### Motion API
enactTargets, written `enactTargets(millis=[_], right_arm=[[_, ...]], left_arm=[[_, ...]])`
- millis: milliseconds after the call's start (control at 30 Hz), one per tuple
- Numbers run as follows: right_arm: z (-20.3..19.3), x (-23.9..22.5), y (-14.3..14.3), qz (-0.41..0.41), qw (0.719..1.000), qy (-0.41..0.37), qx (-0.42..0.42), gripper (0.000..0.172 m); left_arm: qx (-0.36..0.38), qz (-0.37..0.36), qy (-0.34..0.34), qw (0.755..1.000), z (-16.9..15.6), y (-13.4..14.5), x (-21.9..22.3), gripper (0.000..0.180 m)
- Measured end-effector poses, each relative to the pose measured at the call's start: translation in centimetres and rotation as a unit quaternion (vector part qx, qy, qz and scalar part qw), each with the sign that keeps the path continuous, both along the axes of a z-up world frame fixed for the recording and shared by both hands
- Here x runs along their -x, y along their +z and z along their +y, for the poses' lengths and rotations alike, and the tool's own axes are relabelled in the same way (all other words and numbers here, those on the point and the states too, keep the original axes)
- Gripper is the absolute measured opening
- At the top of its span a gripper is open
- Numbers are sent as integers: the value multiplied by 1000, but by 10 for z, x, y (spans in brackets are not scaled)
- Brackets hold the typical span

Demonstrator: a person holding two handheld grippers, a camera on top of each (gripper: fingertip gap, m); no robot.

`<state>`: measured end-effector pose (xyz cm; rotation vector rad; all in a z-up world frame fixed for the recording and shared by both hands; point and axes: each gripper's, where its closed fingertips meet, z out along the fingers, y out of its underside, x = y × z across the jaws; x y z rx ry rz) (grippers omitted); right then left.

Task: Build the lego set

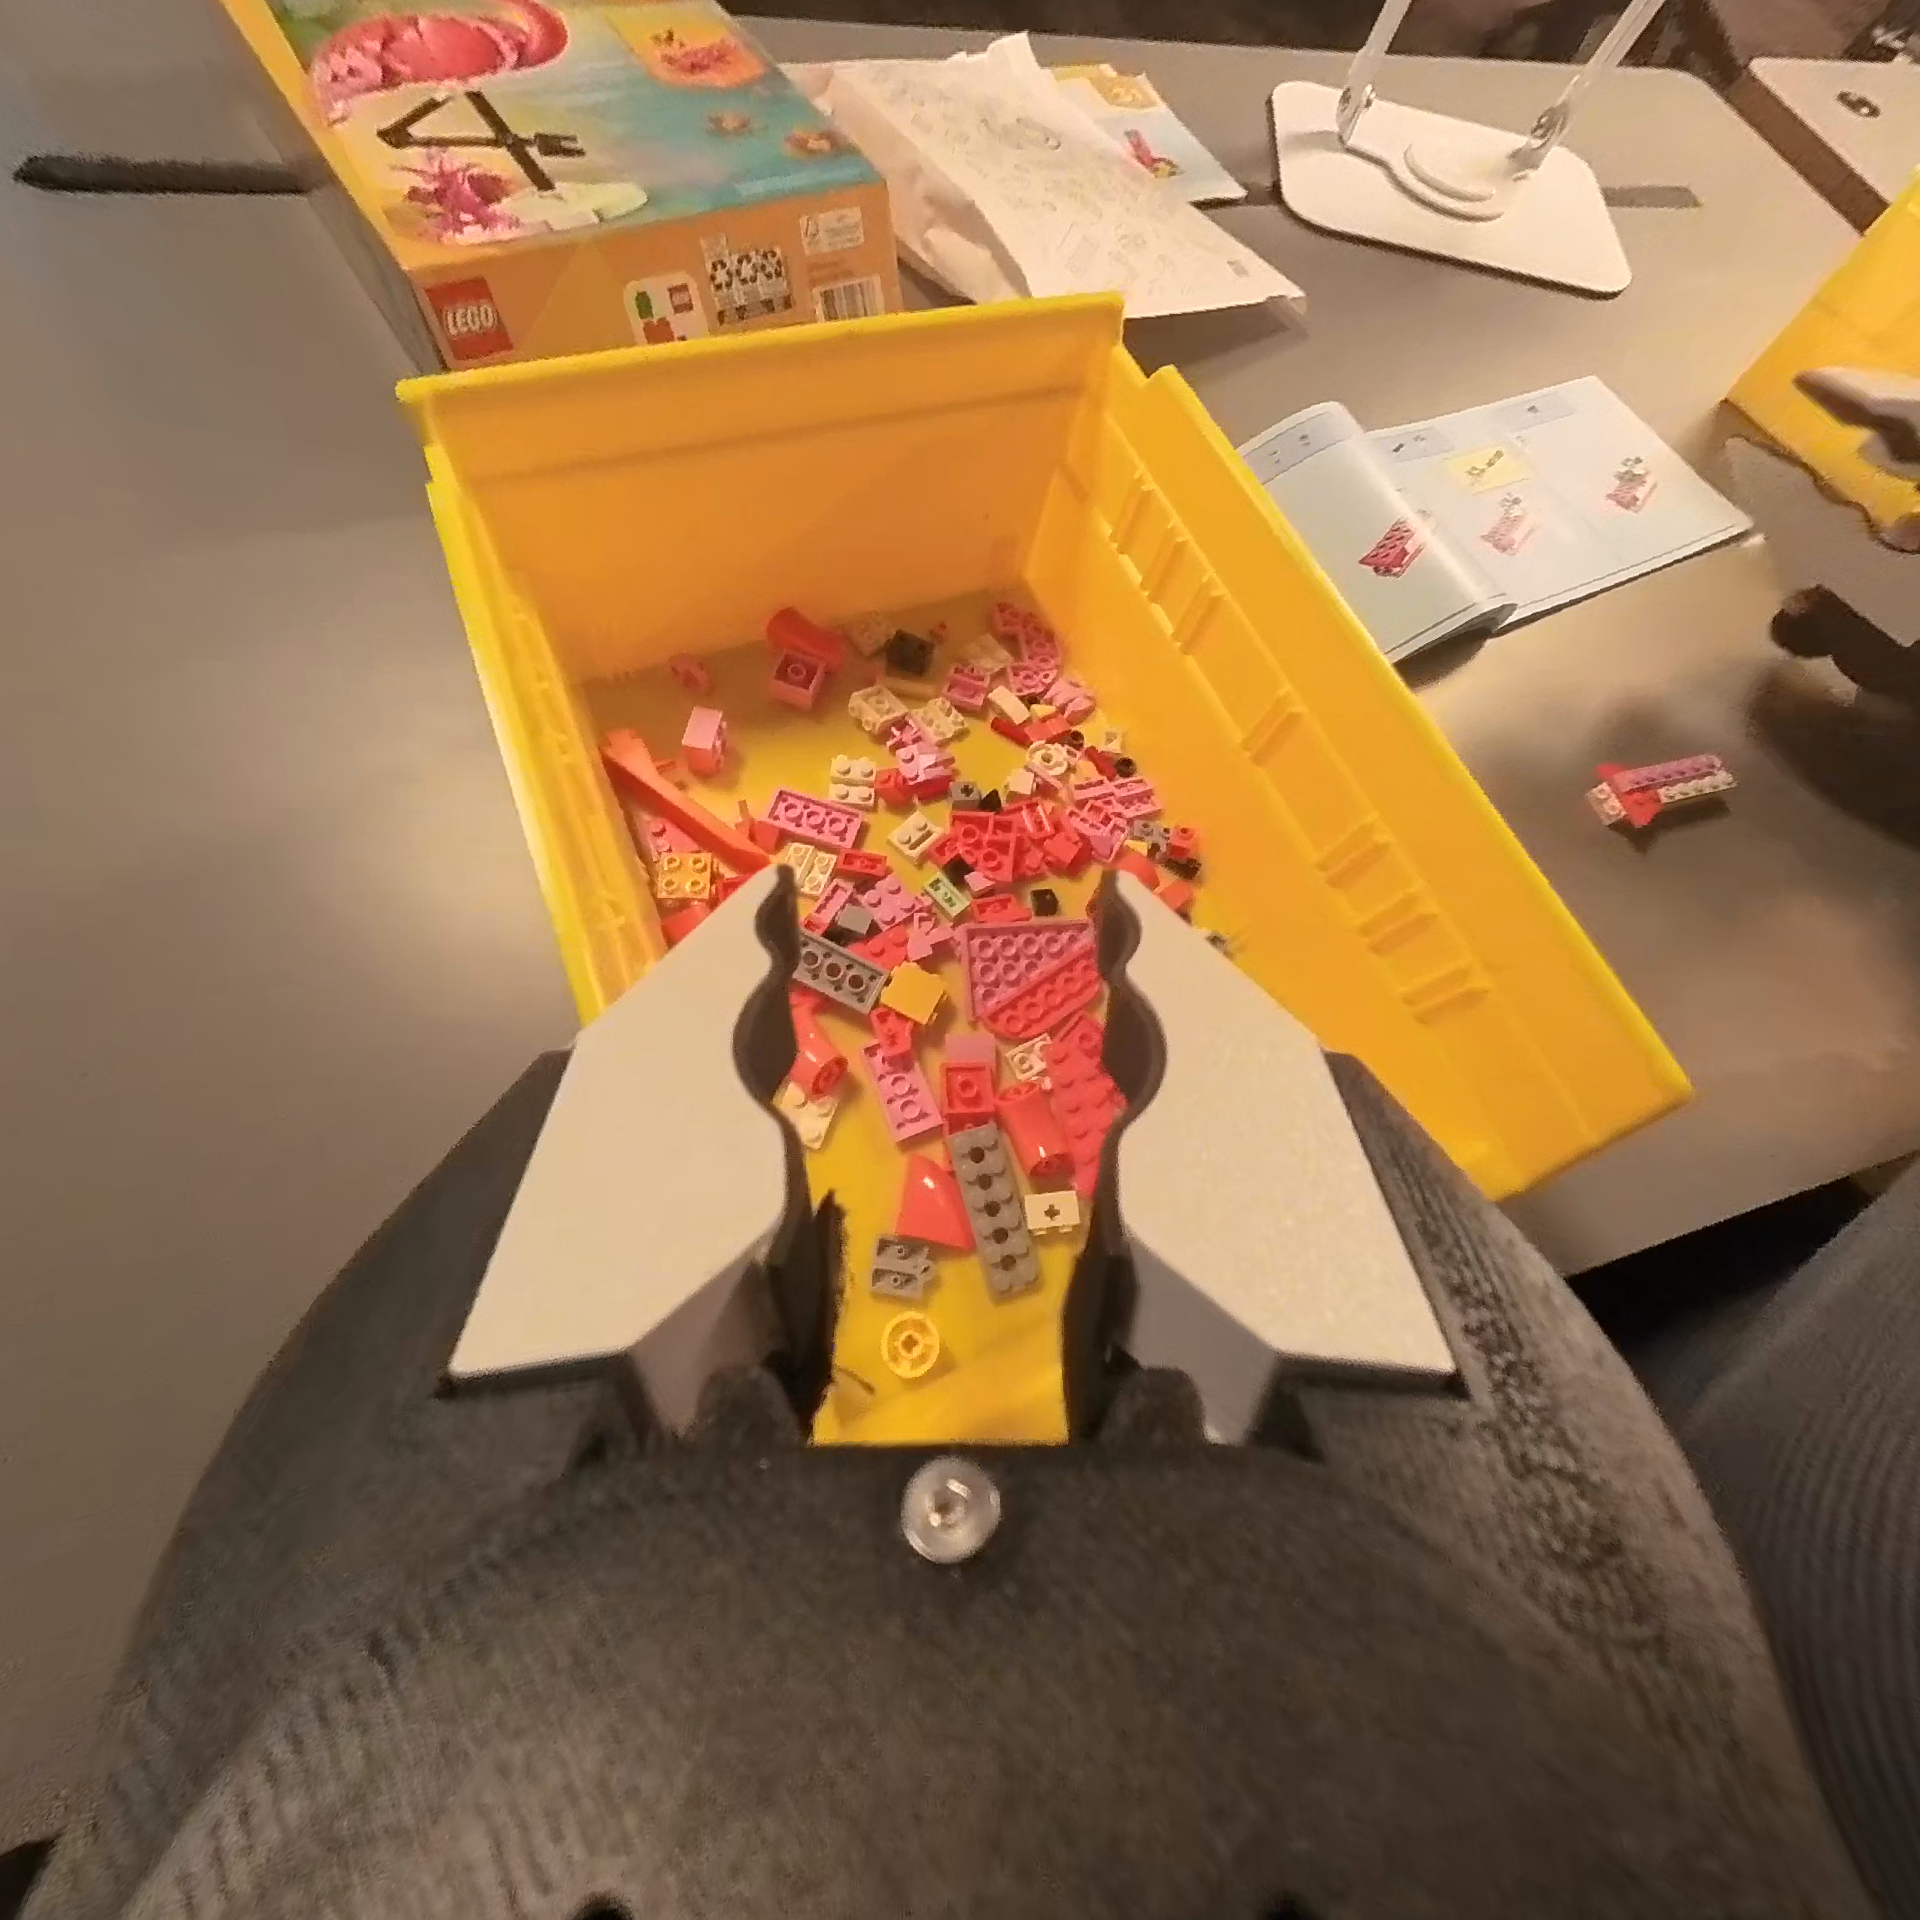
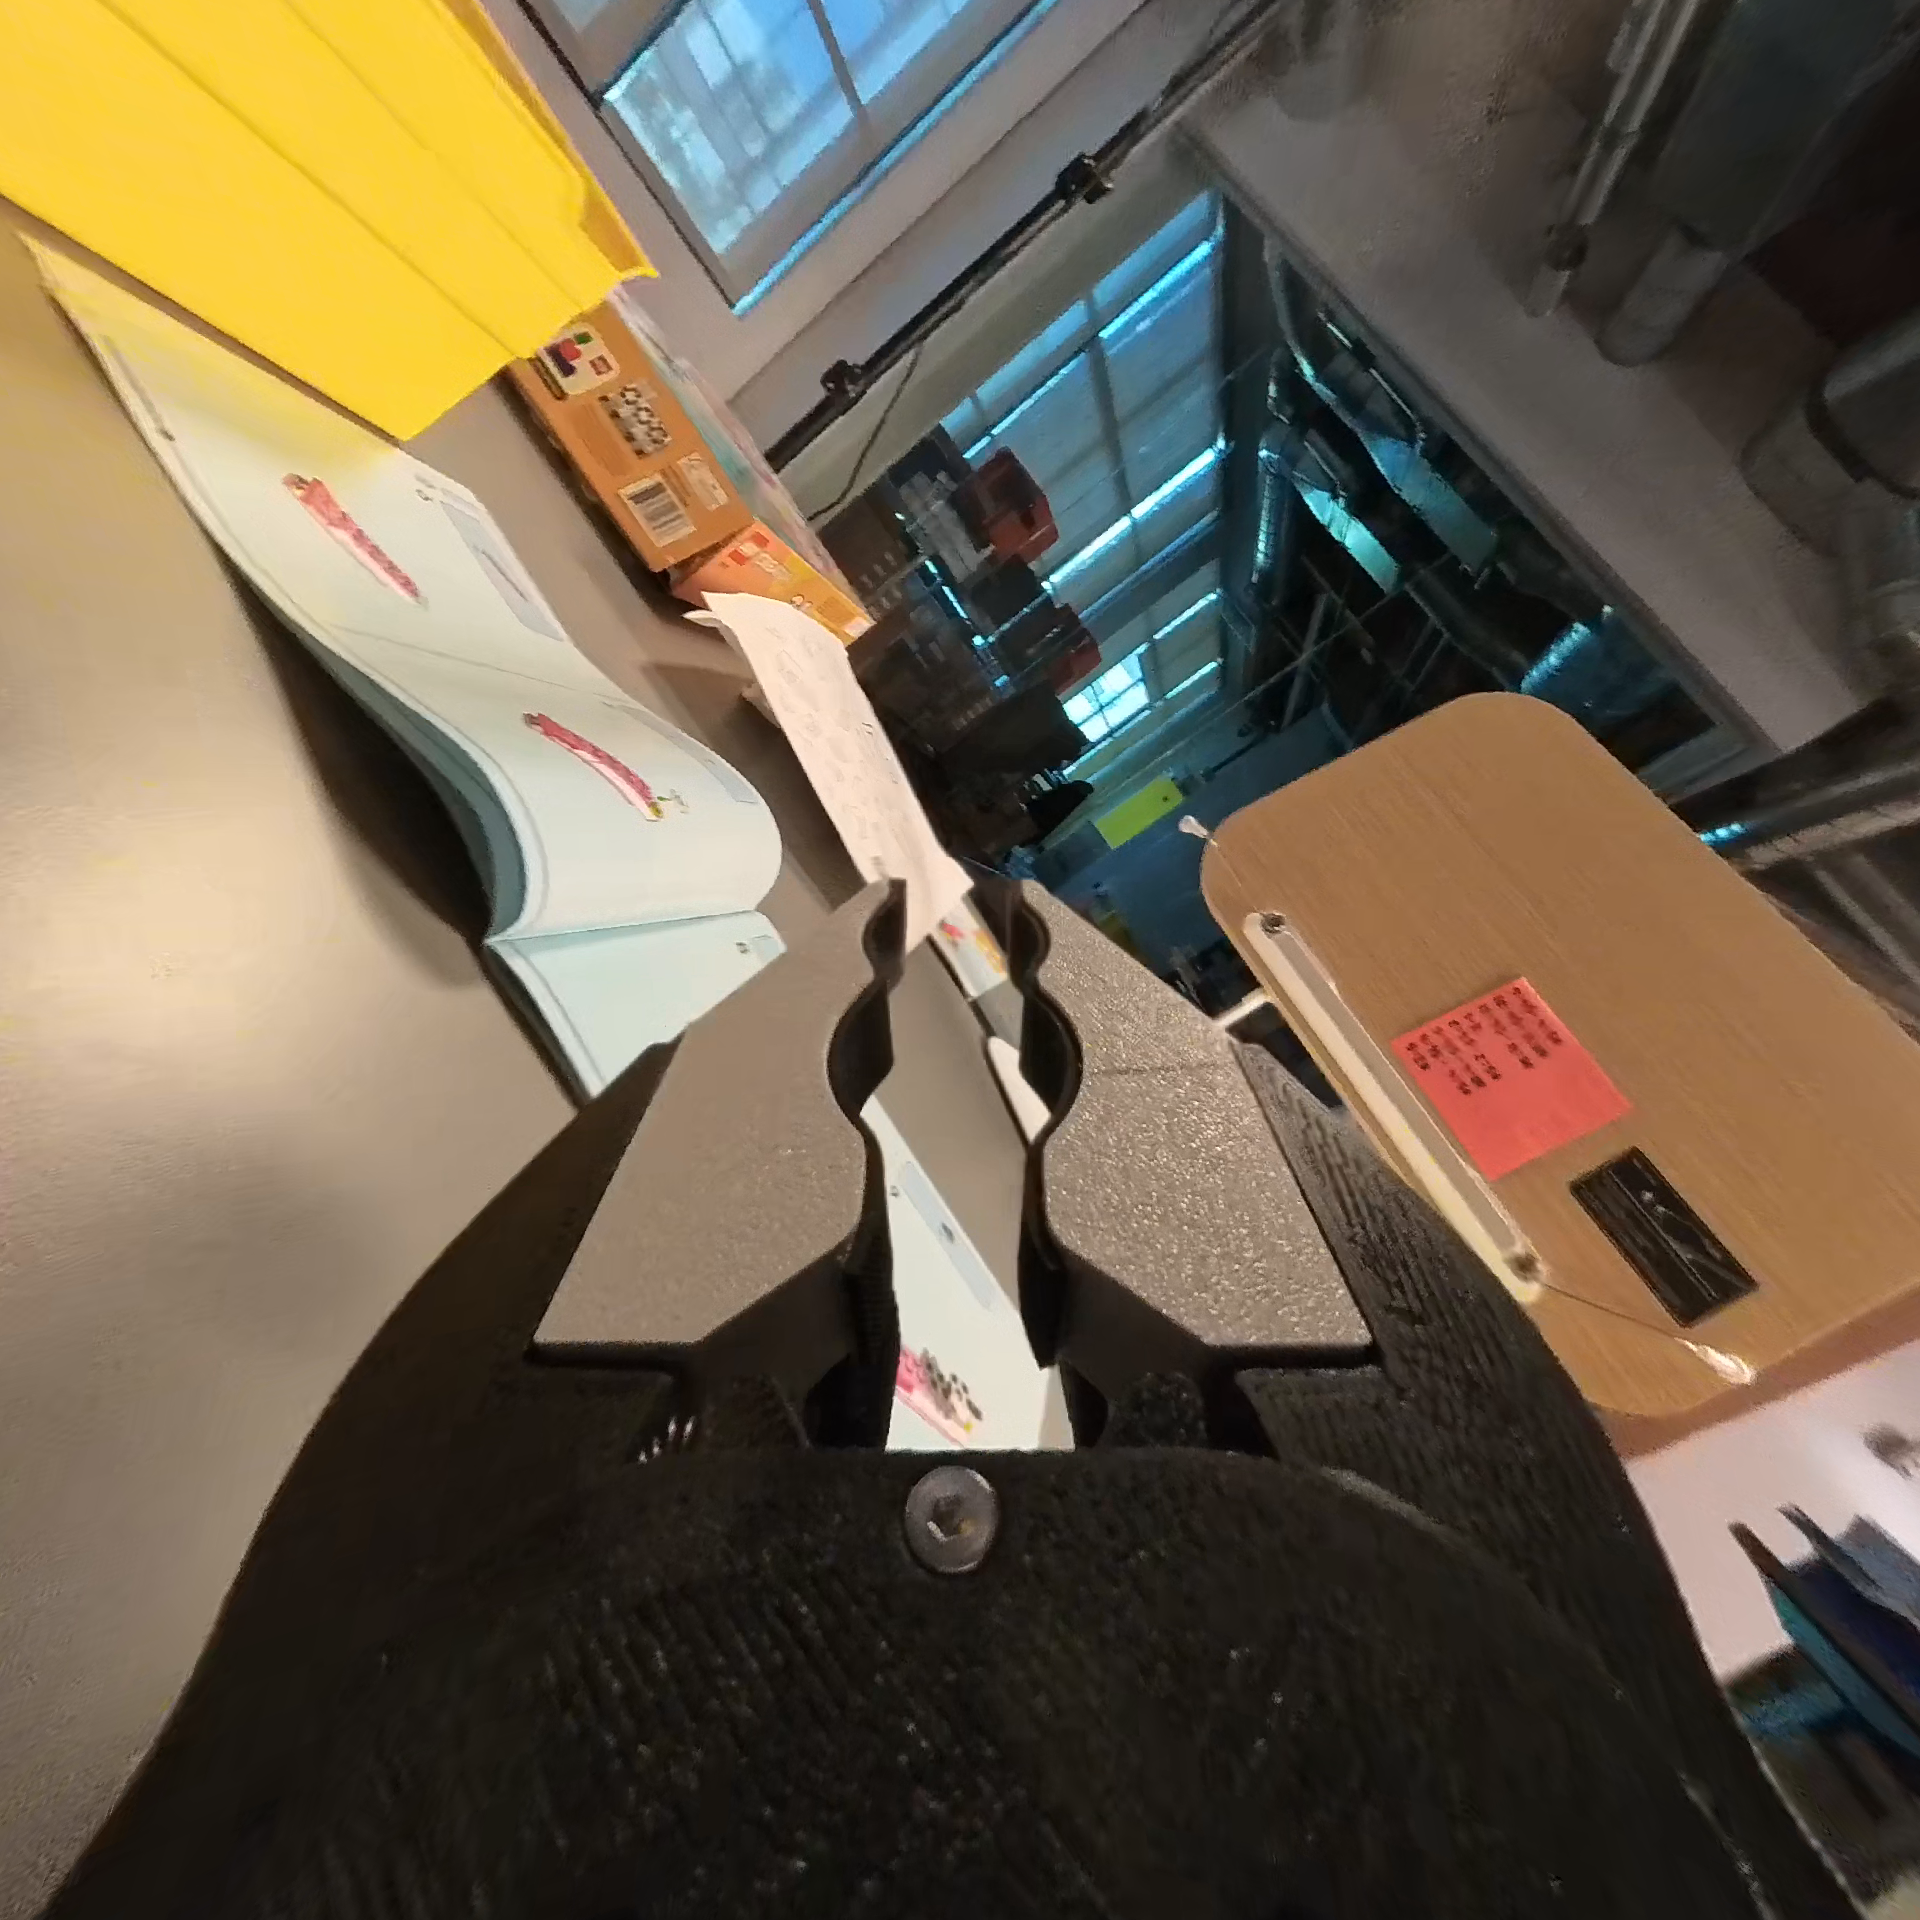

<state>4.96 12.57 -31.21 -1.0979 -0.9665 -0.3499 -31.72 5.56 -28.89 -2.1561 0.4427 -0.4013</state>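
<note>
Left gripper (image 1: 948, 894) poised over the near end of the yellow bin (image 1: 1351, 831), jaws spread wide, nothing between the pads but air and the heap below. Loose bricks (image 1: 935, 831) scattered across the bin floor: red, pink, cream, grey, a few black. Directly beneath the tips, a grey holed plate (image 1: 840, 977) and a pink wedge plate (image 1: 1039, 961). Nothing lifted, nothing pinched.

Out on the table (image 1: 208, 727), to the right of the bin, one small assembly (image 1: 1652, 792) of pink and red pieces already joined. Most of the pile unsorted in the bin, so by the look of it very little built, plenty left.

Right gripper (image 2: 951, 894) tilted hard, low beside the open instruction booklet (image 2: 582, 769), jaws narrowly apart, nothing held. Past the tips, a white printed sheet (image 2: 831, 727), not between the pads.

Surface: smooth grey tabletop, matte, a soft glare across it. Set box (image 1: 582, 187) lying flat beyond the bin, the sheet beside it, a white stand base (image 1: 1455, 177) further back. A second yellow edge (image 1: 1829, 343) at the far right.

Room: tall windows (image 2: 810, 94) with cold blue light, ducting overhead, dark shelving in the distance, a wooden panel (image 2: 1558, 935) with a red sticker close by.
</note>
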Motion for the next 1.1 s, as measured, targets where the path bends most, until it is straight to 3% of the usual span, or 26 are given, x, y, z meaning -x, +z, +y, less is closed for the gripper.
enactTargets(millis=[233,467,767,1100], right_arm=[[4,-18,13,59,998,-22,-2,17],[3,-18,15,66,998,-17,-4,16],[5,-8,4,12,1000,-25,-9,17],[0,5,-3,-9,1000,7,-4,16]], left_arm=[[2,-1,-5,1000,-1,-1,-7,57],[5,-9,-6,1000,-3,1,-16,57],[-9,-86,-15,996,-17,19,-60,57],[-43,-110,13,993,-20,32,-80,57]])
